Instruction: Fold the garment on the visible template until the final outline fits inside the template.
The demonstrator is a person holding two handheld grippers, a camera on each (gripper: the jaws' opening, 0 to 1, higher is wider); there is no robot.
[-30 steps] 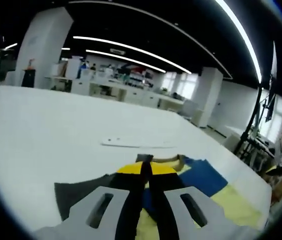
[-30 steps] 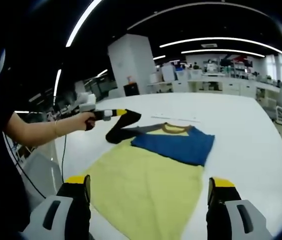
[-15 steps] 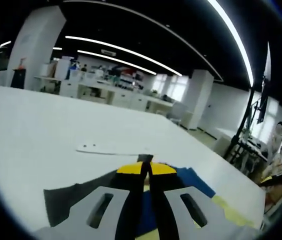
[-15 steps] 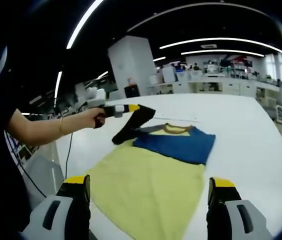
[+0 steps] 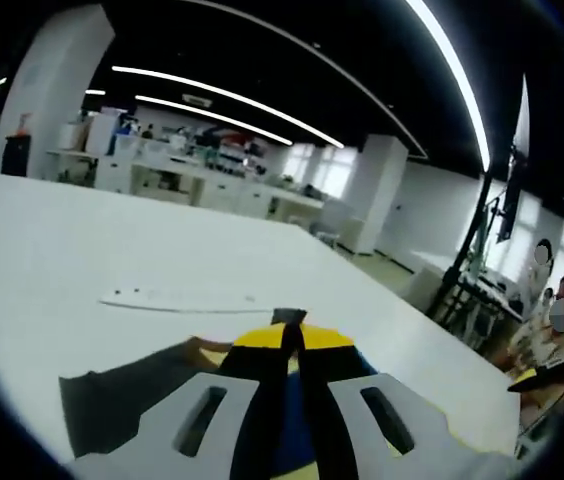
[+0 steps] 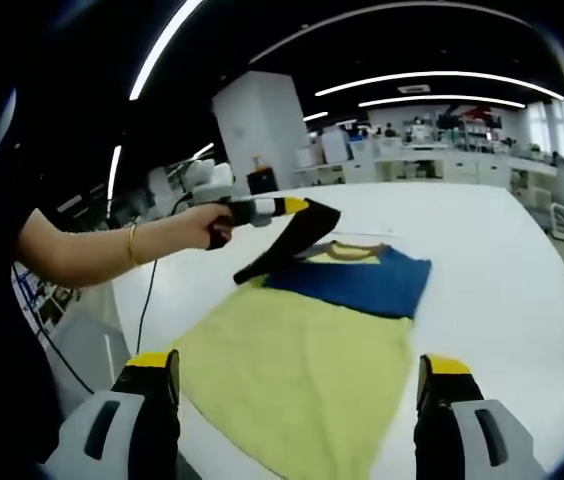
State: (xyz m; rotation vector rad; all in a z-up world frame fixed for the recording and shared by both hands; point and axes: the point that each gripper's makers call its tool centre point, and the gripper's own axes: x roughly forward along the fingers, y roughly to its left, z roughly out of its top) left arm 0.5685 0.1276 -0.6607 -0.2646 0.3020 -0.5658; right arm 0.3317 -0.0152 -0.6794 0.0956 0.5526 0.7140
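The right gripper (image 6: 297, 395) hangs with its fingers spread wide and empty, and the garment (image 6: 307, 345) lies flat on the white worktop (image 6: 482, 260) between and beyond them, yellow body nearest and blue part farther. Past its far left corner, the left gripper (image 6: 297, 207) has its fingers pinched together on the dark sleeve (image 6: 287, 245), lifted off the worktop. In the left gripper view the sleeve (image 5: 127, 390) hangs left of the closed fingers (image 5: 262, 400), with a thin white strip (image 5: 177, 299) lying on the worktop beyond.

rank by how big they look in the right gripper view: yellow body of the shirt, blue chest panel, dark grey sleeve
1. yellow body of the shirt, though it lies nearest the camera
2. blue chest panel
3. dark grey sleeve, held up by the left gripper
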